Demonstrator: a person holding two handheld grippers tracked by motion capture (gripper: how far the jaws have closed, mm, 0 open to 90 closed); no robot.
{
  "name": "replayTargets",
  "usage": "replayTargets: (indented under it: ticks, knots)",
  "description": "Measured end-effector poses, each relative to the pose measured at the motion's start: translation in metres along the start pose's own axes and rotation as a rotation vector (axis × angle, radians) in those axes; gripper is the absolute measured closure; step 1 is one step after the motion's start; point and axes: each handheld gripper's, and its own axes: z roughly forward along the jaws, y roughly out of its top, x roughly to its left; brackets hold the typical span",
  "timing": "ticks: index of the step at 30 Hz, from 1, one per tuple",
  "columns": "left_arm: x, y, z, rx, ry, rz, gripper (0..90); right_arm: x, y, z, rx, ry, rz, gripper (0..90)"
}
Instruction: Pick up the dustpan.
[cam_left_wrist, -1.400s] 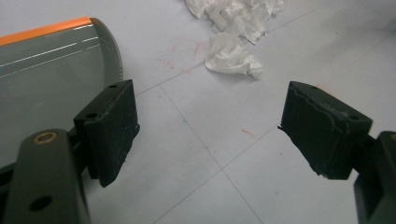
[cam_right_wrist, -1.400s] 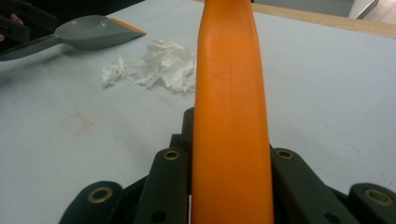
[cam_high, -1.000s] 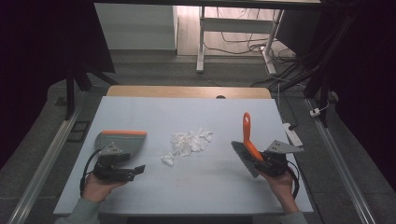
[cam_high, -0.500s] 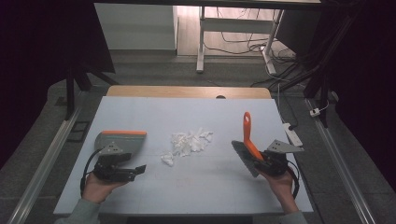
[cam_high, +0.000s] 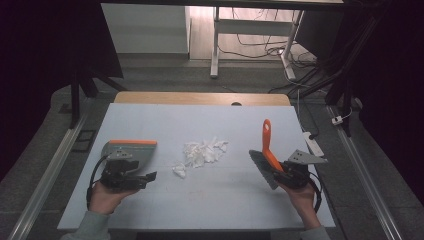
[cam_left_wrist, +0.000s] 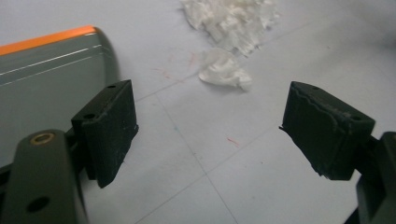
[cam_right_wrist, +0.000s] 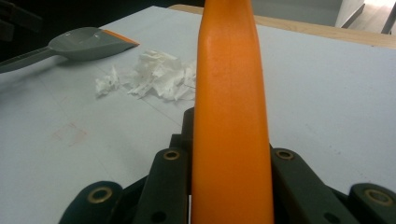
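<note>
A grey dustpan (cam_high: 129, 151) with an orange front lip lies on the table at the left. My left gripper (cam_high: 144, 178) sits just in front of it, open, with bare table between the jaws. In the left gripper view the dustpan (cam_left_wrist: 42, 79) lies behind the left fingertip (cam_left_wrist: 109, 126). The left gripper (cam_left_wrist: 210, 126) faces a loose paper scrap (cam_left_wrist: 223, 70). A pile of white paper scraps (cam_high: 202, 151) lies mid-table. At the right, my right gripper (cam_high: 286, 175) is shut on a brush's orange handle (cam_high: 268, 145), which stands upright with grey bristles (cam_high: 262, 169) below. The handle (cam_right_wrist: 231, 107) rises between the right gripper's (cam_right_wrist: 231, 170) jaws.
The pale blue table top (cam_high: 210, 200) has a wooden strip (cam_high: 200, 98) along its far edge. A metal rail (cam_high: 45, 185) runs along the floor at the left. Table legs and cables (cam_high: 260, 35) stand on the floor beyond the table.
</note>
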Motion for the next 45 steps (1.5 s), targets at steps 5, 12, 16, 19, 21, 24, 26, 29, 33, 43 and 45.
replayTargets:
  ticks: [5,12,16,19,21,24,26,29,33,43,45]
  knots:
    - [0.003,0.004,-0.006,-0.002,0.033,-0.026,17.7,0.000,0.000,-0.001,0.001,-0.005,-0.003,76.8]
    - [0.019,-0.001,-0.017,0.005,0.091,-0.077,18.5,0.000,0.001,0.001,0.006,-0.015,-0.009,76.8]
    - [0.025,-0.003,-0.023,0.000,0.107,-0.090,18.6,0.000,0.001,0.001,0.004,-0.018,-0.009,76.8]
    - [0.030,-0.004,-0.027,0.001,0.107,-0.099,18.3,0.000,0.001,0.001,0.004,-0.019,-0.009,76.8]
    - [0.032,-0.005,-0.028,0.001,0.112,-0.115,18.3,0.000,0.001,0.001,0.005,-0.020,-0.009,76.8]
    - [0.035,-0.006,-0.031,0.000,0.119,-0.127,18.0,0.001,0.000,0.002,0.011,-0.024,-0.015,76.8]
    - [0.038,-0.007,-0.032,0.005,0.125,-0.135,17.7,0.001,0.000,0.002,0.011,-0.024,-0.012,76.8]
    - [0.045,-0.011,-0.031,0.021,0.147,-0.159,17.2,0.001,0.000,0.002,0.014,-0.026,-0.012,76.8]
    - [0.055,-0.017,-0.027,0.055,0.180,-0.201,16.7,0.002,0.000,0.002,0.014,-0.022,-0.014,76.8]
    - [0.062,-0.028,-0.010,0.185,0.199,-0.264,13.1,0.002,-0.001,0.004,0.025,-0.021,-0.019,76.8]
    - [0.062,-0.030,-0.006,0.207,0.199,-0.263,12.4,0.002,-0.002,0.004,0.027,-0.020,-0.020,76.8]
